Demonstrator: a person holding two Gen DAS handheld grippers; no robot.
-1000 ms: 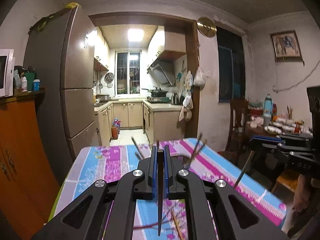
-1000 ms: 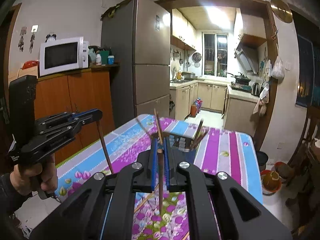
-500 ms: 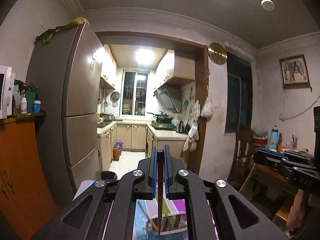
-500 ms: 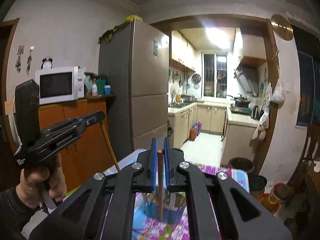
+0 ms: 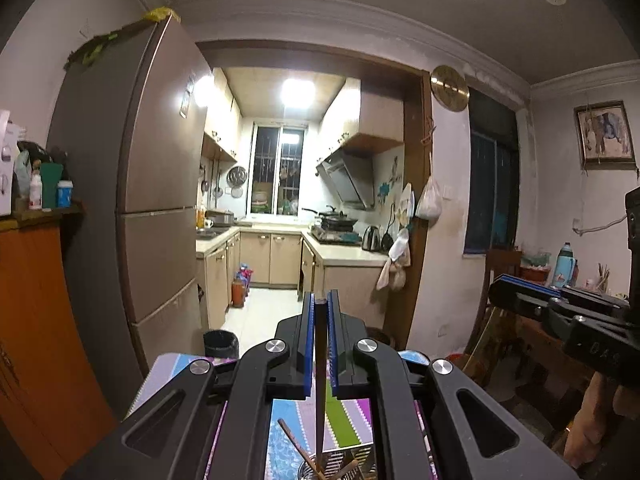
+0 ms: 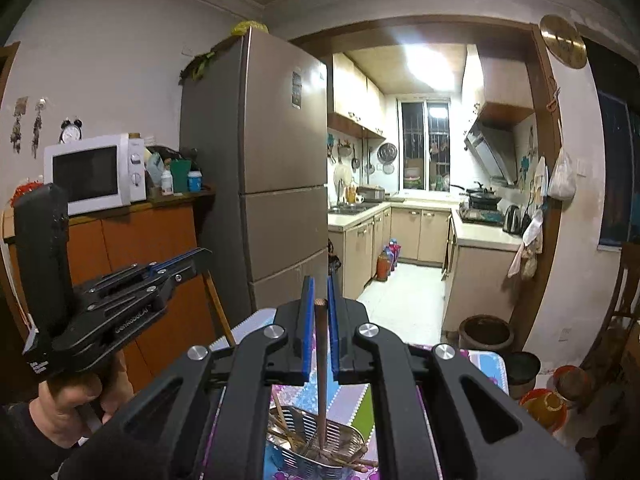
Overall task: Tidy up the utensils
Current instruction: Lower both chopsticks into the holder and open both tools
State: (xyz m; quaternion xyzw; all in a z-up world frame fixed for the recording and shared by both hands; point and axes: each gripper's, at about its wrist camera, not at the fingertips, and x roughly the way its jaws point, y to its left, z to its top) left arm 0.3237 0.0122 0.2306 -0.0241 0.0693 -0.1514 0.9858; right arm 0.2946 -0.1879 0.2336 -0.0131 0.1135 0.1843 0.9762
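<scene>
From the left wrist view, my left gripper (image 5: 319,344) is clamped on a dark chopstick (image 5: 320,392), which hangs nearly upright between the blue pads (image 5: 307,344) with its top flush at the fingertips. I hold it vertical so the low end can drop straight into the metal utensil basket (image 5: 340,466), which sits at the near bottom edge on the patterned tablecloth (image 5: 344,420) directly under the stick. A few sticks already lean in there (only the rim shows, so I cannot count them). At far right my right gripper (image 5: 520,286) comes in level, a hand (image 5: 592,424) under it.

From the right wrist view, my right gripper (image 6: 318,332) is likewise closed on a brown chopstick (image 6: 321,376), upright, its lower tip reaching down into the basket (image 6: 316,460) among the chopsticks lying there (whether it touches the bottom I cannot tell). At left my left gripper (image 6: 200,258) carries its own stick (image 6: 218,308) angled down towards the table, the hand (image 6: 72,404) gripping the handle. I judge both sticks are held by their tops so each can be released tip-first into the basket; letting go too high risks a bounce out over the low rim.
</scene>
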